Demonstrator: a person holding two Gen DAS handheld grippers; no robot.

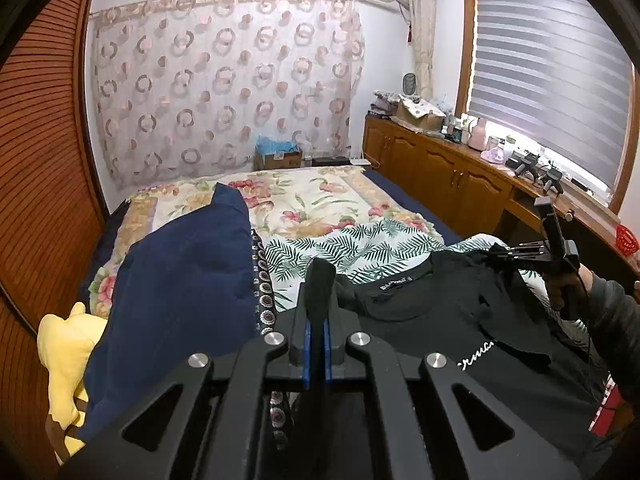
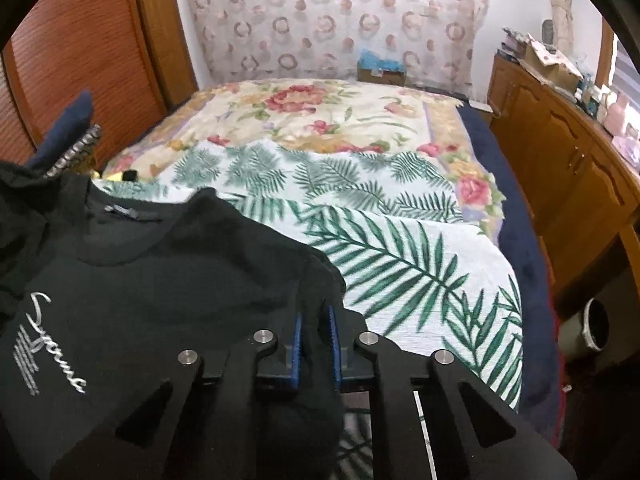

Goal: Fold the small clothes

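A black T-shirt (image 1: pixel 460 312) with white script lettering is held up over the bed, collar away from me; it also shows in the right wrist view (image 2: pixel 160 280). My left gripper (image 1: pixel 318 292) is shut on the shirt's left shoulder edge, cloth bunched between its blue pads. My right gripper (image 2: pixel 316 320) is shut on the shirt's right shoulder edge. In the left wrist view the right gripper (image 1: pixel 504 254) shows at the right, pinching black cloth.
A palm-leaf sheet (image 2: pixel 400 248) and a floral blanket (image 2: pixel 320 112) cover the bed. A navy pillow (image 1: pixel 180 280) and a yellow plush toy (image 1: pixel 64 344) lie at the left. Wooden cabinets (image 1: pixel 440 164) line the right side. A slatted wardrobe (image 1: pixel 40 160) stands at the left.
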